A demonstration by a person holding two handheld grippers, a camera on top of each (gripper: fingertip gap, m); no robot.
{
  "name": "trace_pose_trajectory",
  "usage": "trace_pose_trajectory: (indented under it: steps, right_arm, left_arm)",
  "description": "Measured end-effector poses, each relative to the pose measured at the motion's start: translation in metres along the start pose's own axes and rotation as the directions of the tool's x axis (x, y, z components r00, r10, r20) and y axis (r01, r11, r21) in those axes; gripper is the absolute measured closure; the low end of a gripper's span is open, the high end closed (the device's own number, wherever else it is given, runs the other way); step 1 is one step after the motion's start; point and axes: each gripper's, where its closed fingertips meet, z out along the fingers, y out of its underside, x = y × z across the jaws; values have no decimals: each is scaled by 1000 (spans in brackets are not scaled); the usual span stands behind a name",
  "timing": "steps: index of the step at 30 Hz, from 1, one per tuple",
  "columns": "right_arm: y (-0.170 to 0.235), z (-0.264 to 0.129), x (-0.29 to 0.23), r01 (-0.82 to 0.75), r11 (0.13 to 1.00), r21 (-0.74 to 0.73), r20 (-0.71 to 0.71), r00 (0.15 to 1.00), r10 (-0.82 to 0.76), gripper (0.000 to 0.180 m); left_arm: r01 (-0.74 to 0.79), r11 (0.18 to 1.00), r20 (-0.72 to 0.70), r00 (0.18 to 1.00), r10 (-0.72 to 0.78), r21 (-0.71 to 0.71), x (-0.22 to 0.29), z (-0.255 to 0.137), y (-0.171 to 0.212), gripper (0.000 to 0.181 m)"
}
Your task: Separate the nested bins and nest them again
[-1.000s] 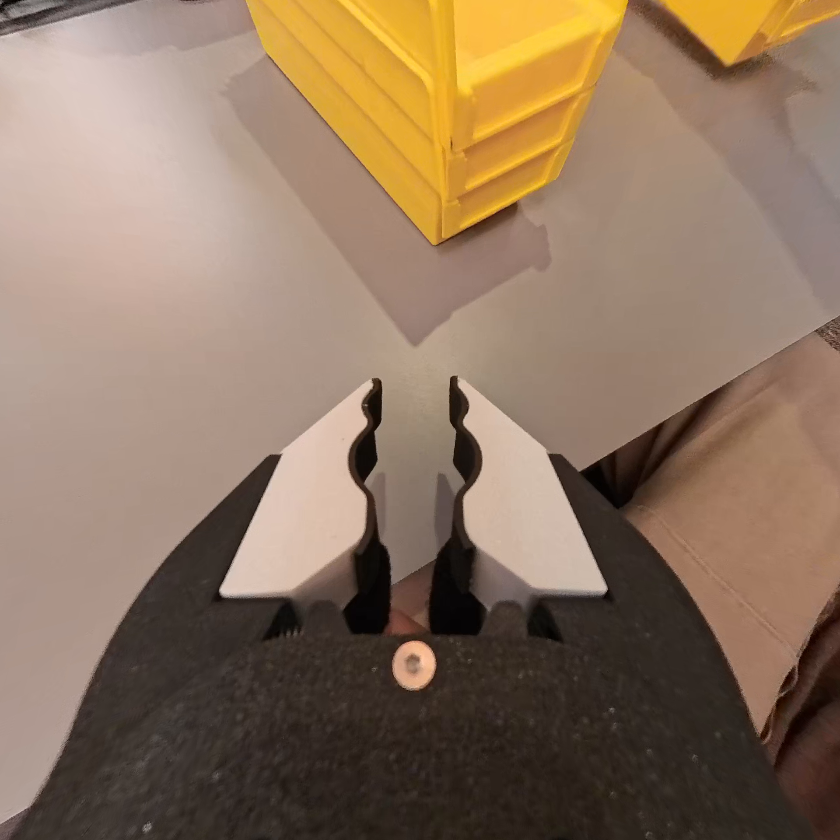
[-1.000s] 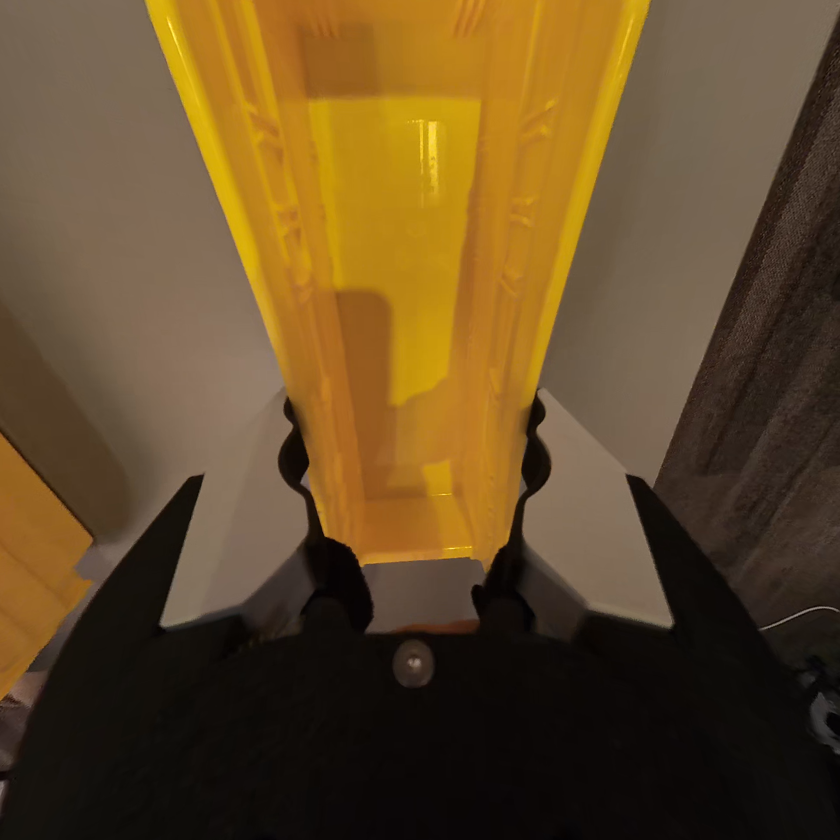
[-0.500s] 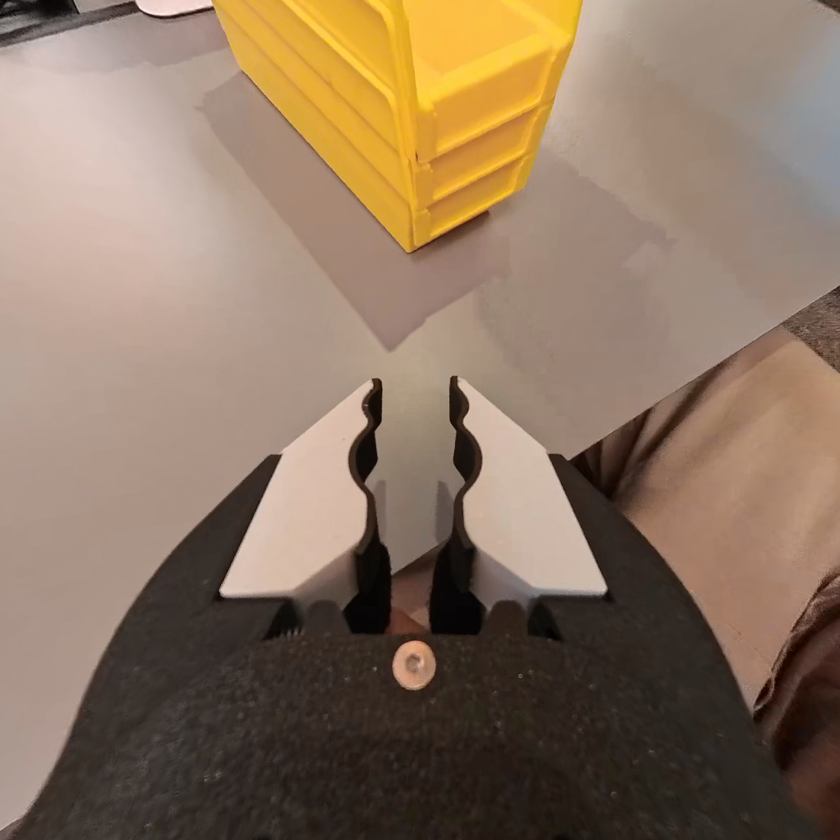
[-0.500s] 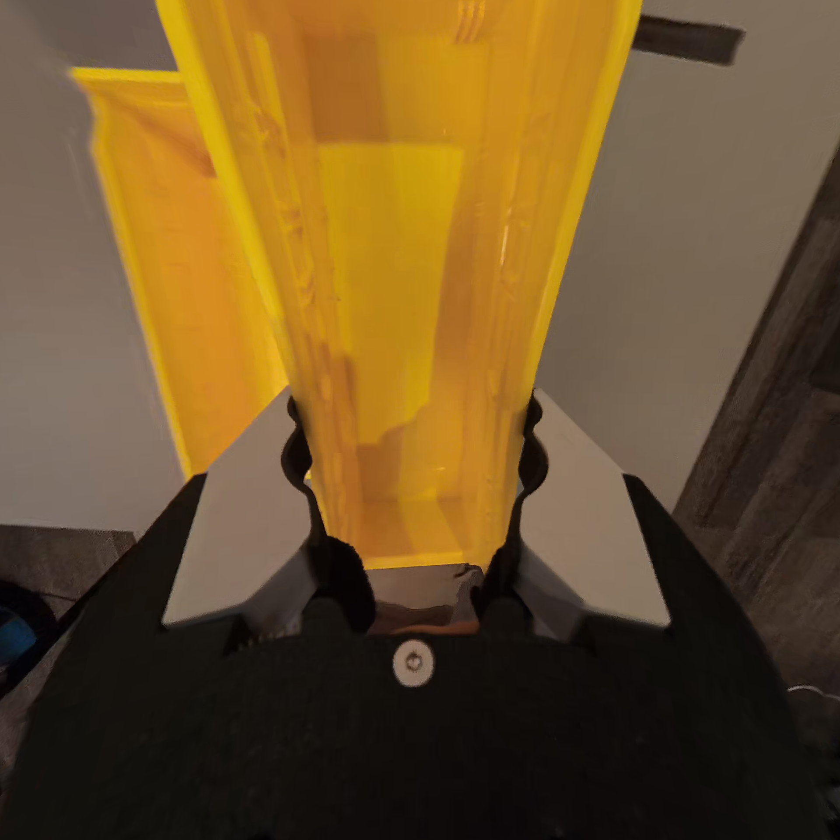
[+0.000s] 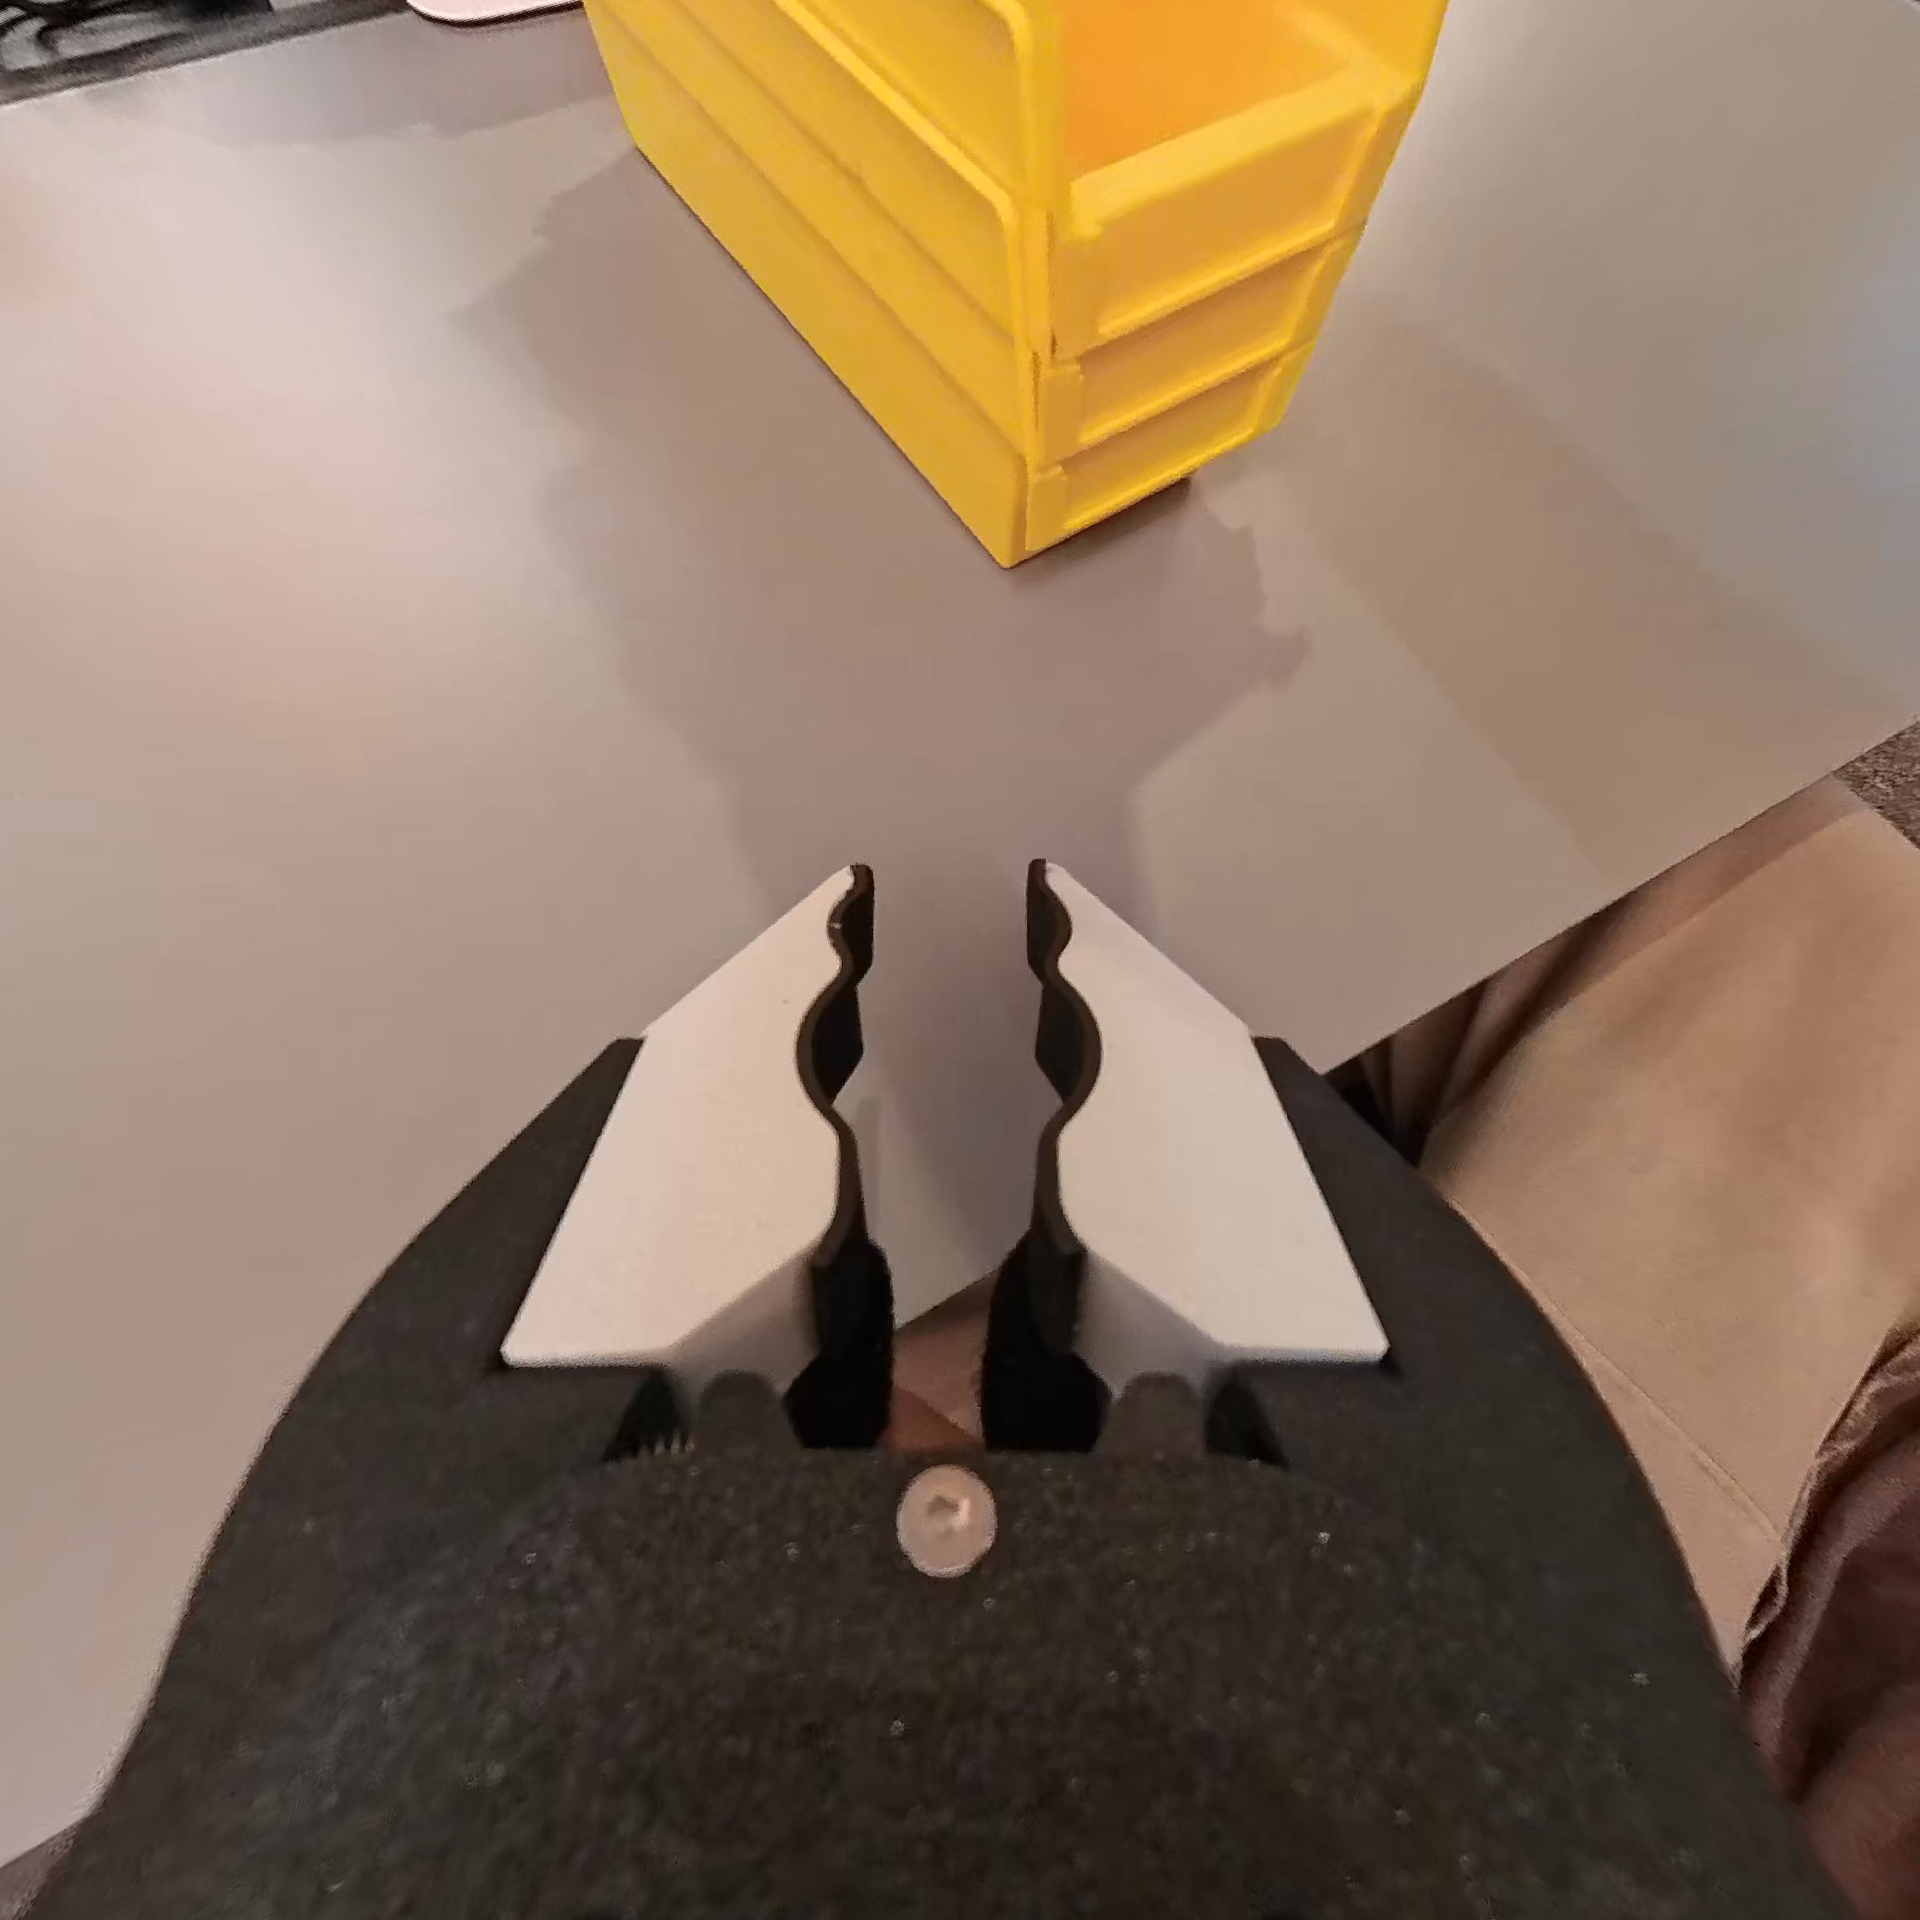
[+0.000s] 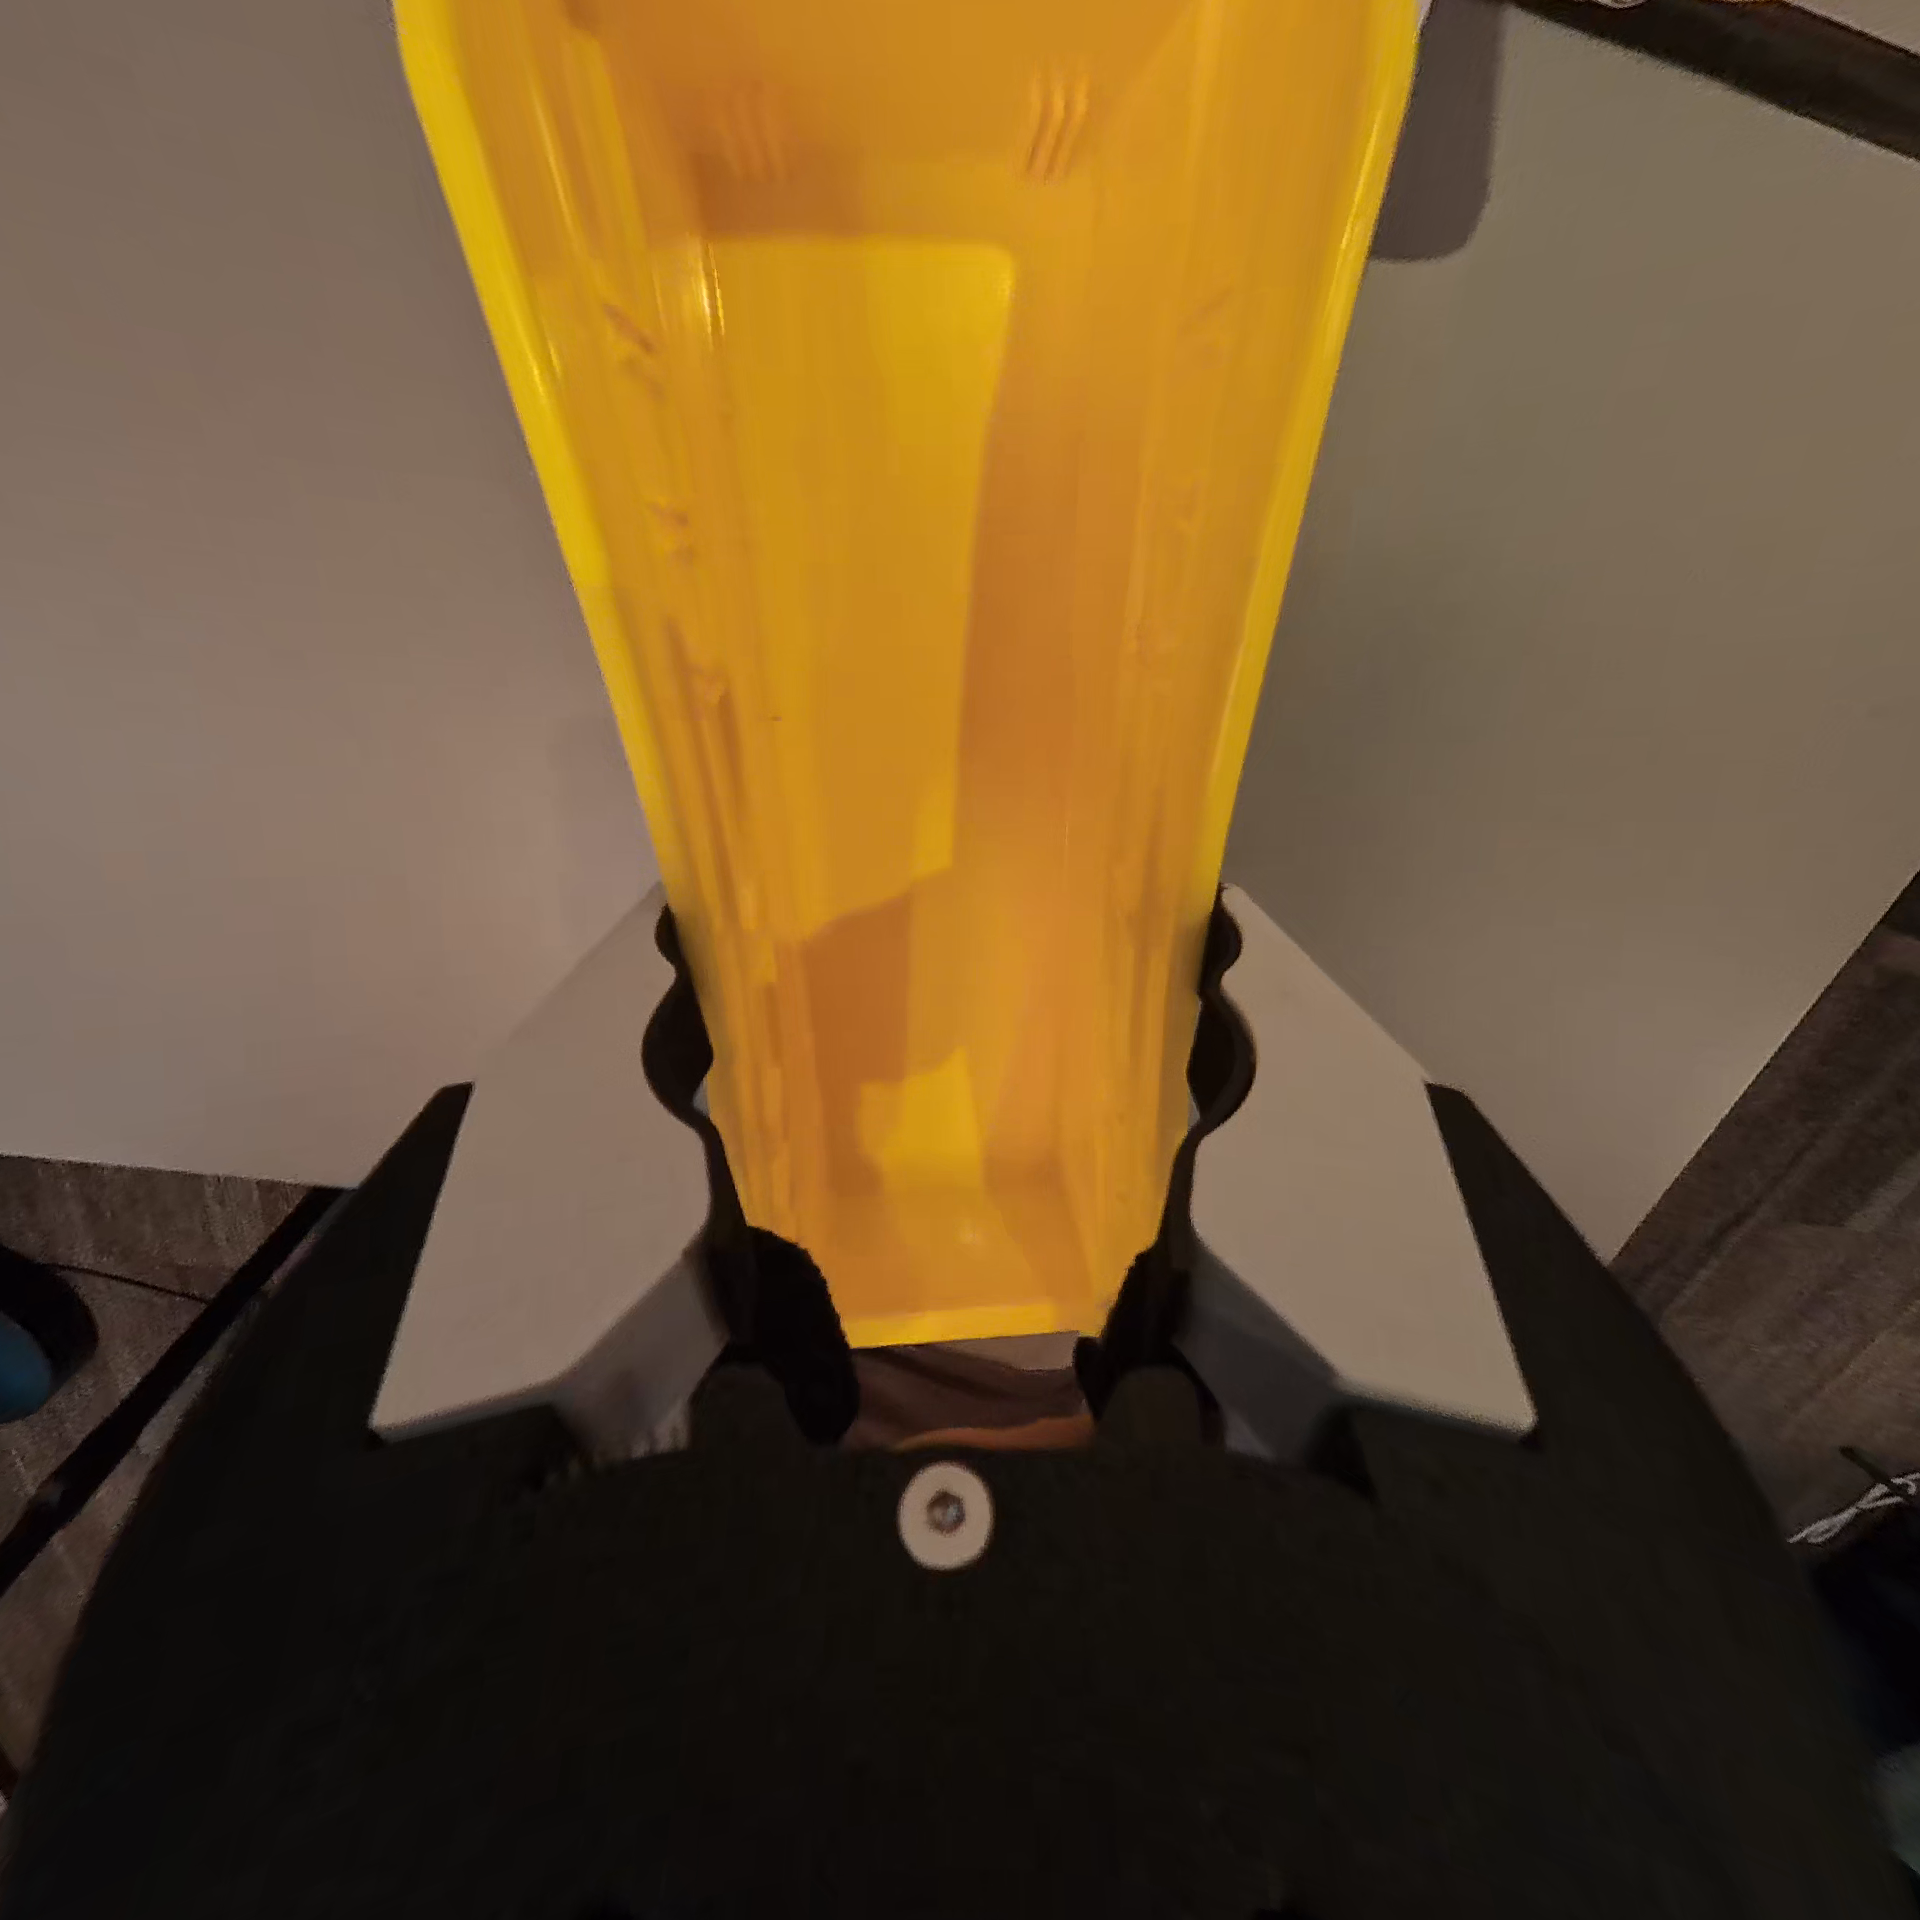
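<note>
On the grey tabletop (image 5: pixel 416 520), three yellow plastic bins (image 5: pixel 1039 260) sit nested at the far right, while the right gripper (image 6: pixel 951 1039) clamps a fourth yellow bin (image 6: pixel 914 520) aloft and the left gripper (image 5: pixel 948 935) hangs slightly parted, empty; whether separating or renesting, I cannot tell.

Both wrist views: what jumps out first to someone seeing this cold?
In the right wrist view, a single yellow bin fills the middle of the frame, clamped between the fingers of the right gripper above the grey table. In the left wrist view, a stack of nested yellow bins stands at the top of the frame, well ahead of the left gripper, whose narrowly parted fingers hold nothing.
</note>
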Motion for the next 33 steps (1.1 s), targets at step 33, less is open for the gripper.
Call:
trace_pose_trajectory:
  steps: [33]
  right_arm:
    - [11,31,-10,-102,995,-2,-48,994,102,77]
  left_arm:
    - [-13,1000,-9,1000,13,-7,3,4,-1,154]
